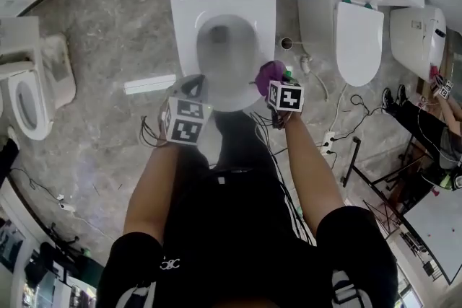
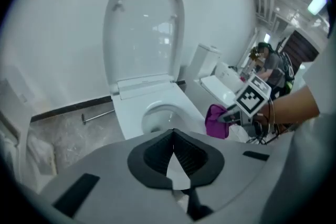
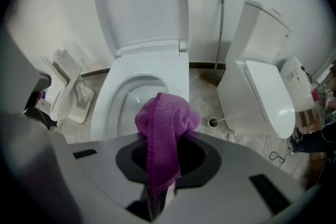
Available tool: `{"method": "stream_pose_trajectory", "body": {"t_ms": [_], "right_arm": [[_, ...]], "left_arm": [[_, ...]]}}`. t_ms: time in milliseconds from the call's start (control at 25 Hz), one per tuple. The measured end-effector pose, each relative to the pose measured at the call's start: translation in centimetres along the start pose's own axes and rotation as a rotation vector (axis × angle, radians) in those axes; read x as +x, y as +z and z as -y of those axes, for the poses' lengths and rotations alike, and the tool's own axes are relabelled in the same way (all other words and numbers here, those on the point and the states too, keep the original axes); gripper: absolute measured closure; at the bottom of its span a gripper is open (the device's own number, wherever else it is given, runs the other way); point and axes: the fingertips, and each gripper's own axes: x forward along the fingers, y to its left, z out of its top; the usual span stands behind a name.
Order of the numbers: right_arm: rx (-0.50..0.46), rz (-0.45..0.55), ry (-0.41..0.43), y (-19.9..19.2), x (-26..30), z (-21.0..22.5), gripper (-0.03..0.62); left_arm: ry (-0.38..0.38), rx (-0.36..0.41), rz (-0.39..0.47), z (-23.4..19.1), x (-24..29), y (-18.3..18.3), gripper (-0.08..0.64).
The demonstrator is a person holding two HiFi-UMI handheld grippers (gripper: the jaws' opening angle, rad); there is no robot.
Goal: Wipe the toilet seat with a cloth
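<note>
A white toilet (image 1: pixel 224 3) stands ahead with its lid (image 2: pixel 144 23) raised and the seat (image 3: pixel 107 102) down around the bowl. My right gripper (image 1: pixel 274 80) hovers over the seat's front right rim, shut on a purple cloth (image 3: pixel 165 123) that bunches above the jaws and hangs down between them. The cloth (image 2: pixel 215 120) also shows in the left gripper view, beside the right gripper's marker cube (image 2: pixel 251 97). My left gripper (image 2: pixel 173 139) is shut with nothing in it, and is held near the front left of the bowl (image 1: pixel 193 86).
A second toilet (image 1: pixel 359 32) with closed lid stands to the right, a third (image 1: pixel 29 97) to the left. A white bar (image 1: pixel 149 84) and cables (image 1: pixel 346 119) lie on the marble floor. A long-handled tool (image 3: pixel 220 23) leans against the wall. A person (image 1: pixel 433 126) sits far right.
</note>
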Motion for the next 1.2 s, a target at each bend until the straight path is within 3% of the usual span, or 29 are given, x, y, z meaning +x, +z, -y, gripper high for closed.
{"method": "stream_pose_trajectory", "body": {"t_ms": [120,200,400,600,840,960,1080,1200], "right_arm": [[0.009,0.133,0.013,2.1,-4.3,-1.0,0.529],[0.018,0.249,0.048,4.7,-7.6,-2.1,0.529],[-0.001,0.480,0.108,9.4,-18.2,-3.9,0.529],[0.111,0.772,0.105,15.7,-30.3,-2.9,0.529],[0.075,0.917,0.155,21.9,-40.6,-3.4,0.529],[0.032,0.974,0.173,23.9,-44.7,-4.4,0.529],[0.000,0.995,0.162,25.6,-46.8,-4.9,0.529],[0.031,1.003,0.132,27.2,-47.0,-5.0,0.529]], "left_arm": [[-0.025,-0.115,0.035,-0.4,-2.3,2.1,0.552],[-0.032,-0.145,0.048,-0.6,-3.8,4.1,0.552],[0.009,-0.124,0.097,0.5,-9.3,9.4,0.552],[0.080,-0.107,0.199,1.4,-15.0,16.5,0.552],[0.074,-0.037,0.368,5.0,-23.1,24.6,0.552],[0.066,-0.002,0.423,6.3,-26.2,26.9,0.552],[0.070,0.019,0.460,6.7,-28.0,29.0,0.552],[0.077,0.015,0.474,6.1,-28.8,30.3,0.552]]}}
